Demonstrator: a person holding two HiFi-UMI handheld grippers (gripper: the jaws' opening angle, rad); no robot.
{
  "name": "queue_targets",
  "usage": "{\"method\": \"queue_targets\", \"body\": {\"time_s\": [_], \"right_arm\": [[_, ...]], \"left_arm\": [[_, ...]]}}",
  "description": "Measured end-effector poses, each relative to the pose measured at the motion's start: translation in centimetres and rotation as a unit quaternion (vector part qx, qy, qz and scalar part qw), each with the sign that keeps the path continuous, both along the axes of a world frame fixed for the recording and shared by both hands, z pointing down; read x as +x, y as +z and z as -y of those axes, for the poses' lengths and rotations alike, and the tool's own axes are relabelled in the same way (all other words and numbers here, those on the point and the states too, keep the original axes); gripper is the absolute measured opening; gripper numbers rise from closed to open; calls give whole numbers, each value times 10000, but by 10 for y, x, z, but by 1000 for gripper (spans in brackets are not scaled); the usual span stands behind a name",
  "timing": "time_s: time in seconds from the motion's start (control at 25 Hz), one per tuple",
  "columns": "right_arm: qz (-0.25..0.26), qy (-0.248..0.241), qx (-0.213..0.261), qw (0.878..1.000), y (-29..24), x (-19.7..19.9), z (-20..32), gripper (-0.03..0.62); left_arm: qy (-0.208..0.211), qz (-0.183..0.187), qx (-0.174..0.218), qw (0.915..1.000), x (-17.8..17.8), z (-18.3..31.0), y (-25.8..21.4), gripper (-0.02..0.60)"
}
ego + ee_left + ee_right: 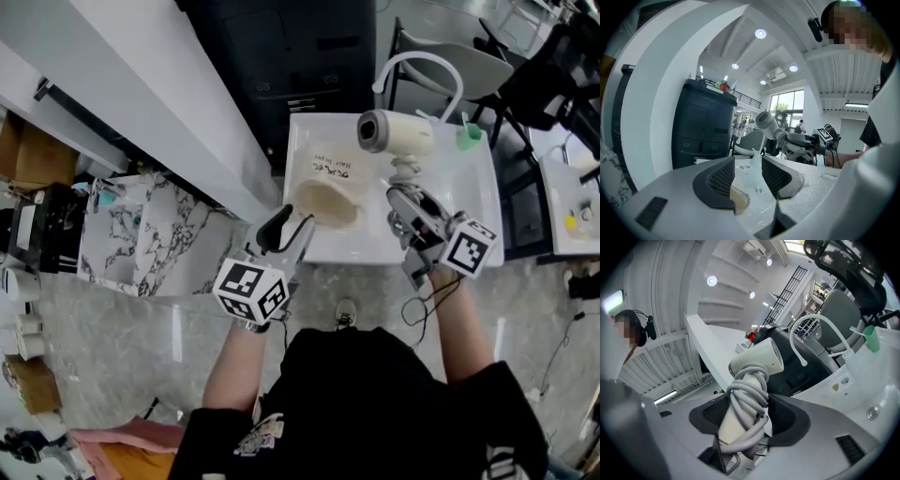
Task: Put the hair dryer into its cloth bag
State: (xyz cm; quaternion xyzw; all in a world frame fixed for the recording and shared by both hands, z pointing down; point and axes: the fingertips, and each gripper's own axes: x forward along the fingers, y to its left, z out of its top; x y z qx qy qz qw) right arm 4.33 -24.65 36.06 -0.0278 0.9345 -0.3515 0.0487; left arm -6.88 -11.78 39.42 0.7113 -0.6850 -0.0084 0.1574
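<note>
Too small to read in head view: print on the cloth bag [328, 187]. Mostly hidden behind a jaw of the left gripper [748, 168] (only a beige sliver showing). Largely buried under coiled cord [749, 394]: handle of the hair dryer [757, 357].

Bright, even light; ceiling spots [760, 33] + window [786, 102] glare. Gripper views fisheye w/ dark corners; head view sharp.

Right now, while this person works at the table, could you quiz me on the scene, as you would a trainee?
1. Which gripper holds the hair dryer? A: left. B: right.
2. True or false: the hair dryer is already inside the cloth bag.
3. Fill in: the dryer's cord is wound round its ____.
Key: 1: B, the right gripper. 2: false. 3: handle.
</note>
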Motion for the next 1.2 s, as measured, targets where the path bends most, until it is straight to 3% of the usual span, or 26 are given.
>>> {"method": "queue_targets", "body": {"time_s": [0.68,0.84,1.04,1.2], "right_arm": [[-35,41,-227,9997,16,-11,41,258],[-81,119,-285,9995,24,-21,42,258],[-214,246,-366,9988,35,-32,39,258],[-274,420,-457,9977,42,-42,39,258]], "left_arm": [[109,690,-638,9955,-25,42,33,170],[319,991,-909,9904,-37,52,56,170],[646,879,-1072,9882,-49,65,77,170],[962,1010,-1217,9827,-58,79,89,172]]}}
